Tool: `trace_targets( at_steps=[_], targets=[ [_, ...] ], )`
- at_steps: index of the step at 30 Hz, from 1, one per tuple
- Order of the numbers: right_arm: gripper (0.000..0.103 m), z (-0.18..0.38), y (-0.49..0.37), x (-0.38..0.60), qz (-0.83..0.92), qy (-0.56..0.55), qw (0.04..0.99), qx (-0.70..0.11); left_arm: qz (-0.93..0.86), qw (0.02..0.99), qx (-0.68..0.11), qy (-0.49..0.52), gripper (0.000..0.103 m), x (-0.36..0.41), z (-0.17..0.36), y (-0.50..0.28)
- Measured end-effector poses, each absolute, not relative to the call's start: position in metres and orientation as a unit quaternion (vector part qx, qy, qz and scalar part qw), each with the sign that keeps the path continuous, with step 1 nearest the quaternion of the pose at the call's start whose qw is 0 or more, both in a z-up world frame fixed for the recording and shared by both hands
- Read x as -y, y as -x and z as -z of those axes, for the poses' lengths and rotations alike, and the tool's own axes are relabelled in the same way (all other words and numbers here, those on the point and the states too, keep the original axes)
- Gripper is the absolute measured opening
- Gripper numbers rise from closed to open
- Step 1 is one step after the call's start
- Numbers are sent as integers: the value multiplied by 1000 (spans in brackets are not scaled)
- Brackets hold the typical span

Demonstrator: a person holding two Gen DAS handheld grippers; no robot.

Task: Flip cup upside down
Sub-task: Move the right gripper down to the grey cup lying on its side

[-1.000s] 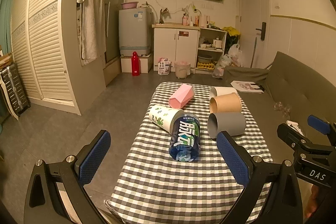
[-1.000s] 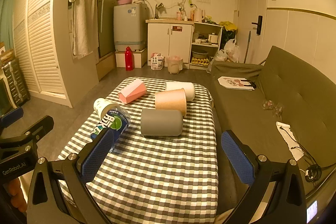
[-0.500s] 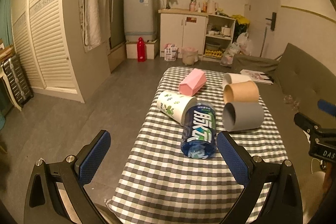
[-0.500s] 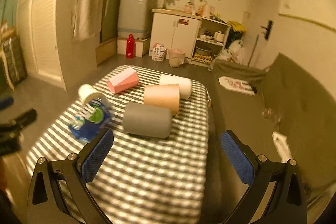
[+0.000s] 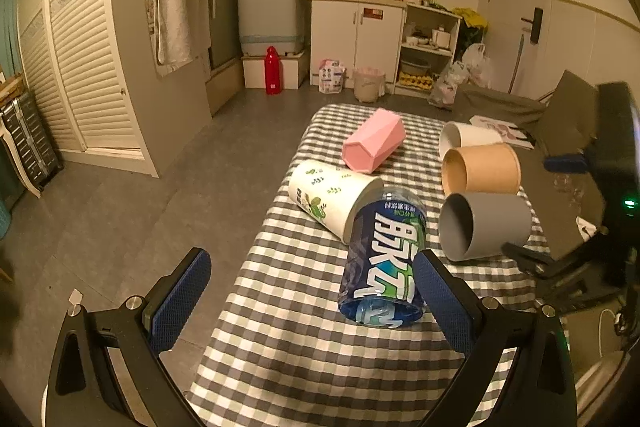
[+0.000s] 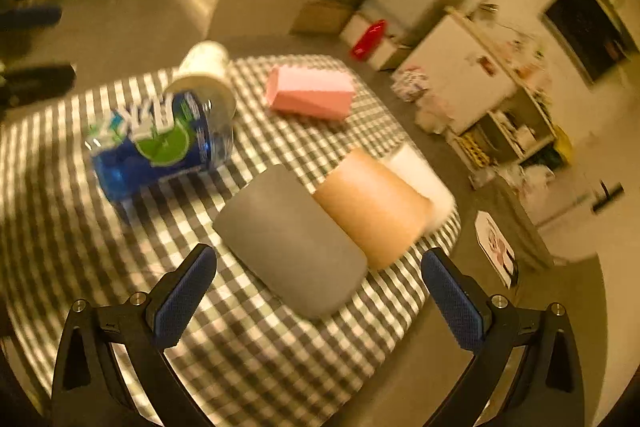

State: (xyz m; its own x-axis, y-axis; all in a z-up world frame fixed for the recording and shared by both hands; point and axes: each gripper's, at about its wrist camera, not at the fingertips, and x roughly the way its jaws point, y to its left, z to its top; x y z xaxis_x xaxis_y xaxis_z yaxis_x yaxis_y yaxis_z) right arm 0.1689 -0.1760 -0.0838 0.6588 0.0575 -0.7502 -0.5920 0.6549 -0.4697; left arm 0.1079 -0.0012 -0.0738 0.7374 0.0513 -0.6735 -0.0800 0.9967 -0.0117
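Note:
Several cups lie on their sides on a checked tablecloth (image 5: 304, 355): a grey cup (image 5: 486, 225) (image 6: 290, 237), a tan paper cup (image 5: 482, 169) (image 6: 374, 209), a white cup (image 5: 466, 138) (image 6: 422, 175), a pink faceted cup (image 5: 374, 145) (image 6: 312, 95), a blue labelled cup (image 5: 384, 259) (image 6: 160, 143) and a white leaf-print cup (image 5: 332, 195) (image 6: 204, 73). My left gripper (image 5: 312, 303) is open and empty, near the blue cup. My right gripper (image 6: 320, 299) is open and empty, tilted, just before the grey cup.
A grey sofa (image 5: 568, 115) runs along the table's right side. The right gripper's body (image 5: 580, 267) shows at the right of the left wrist view. Kitchen cabinets (image 5: 356, 35) and a washing machine (image 5: 270, 7) stand at the far wall.
My right gripper has swung in and down toward the grey cup and rolled, with motion blur. My left gripper has moved a little closer to the blue cup. Both stay open.

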Motion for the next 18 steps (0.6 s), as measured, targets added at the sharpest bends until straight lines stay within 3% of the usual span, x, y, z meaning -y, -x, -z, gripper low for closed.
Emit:
trace_targets(
  at_steps=[18],
  targets=[
    [89, 147, -207, 147, -219, 450, 771, -394, -16, 921, -389, 16, 103, 2, 98, -115]
  ],
)
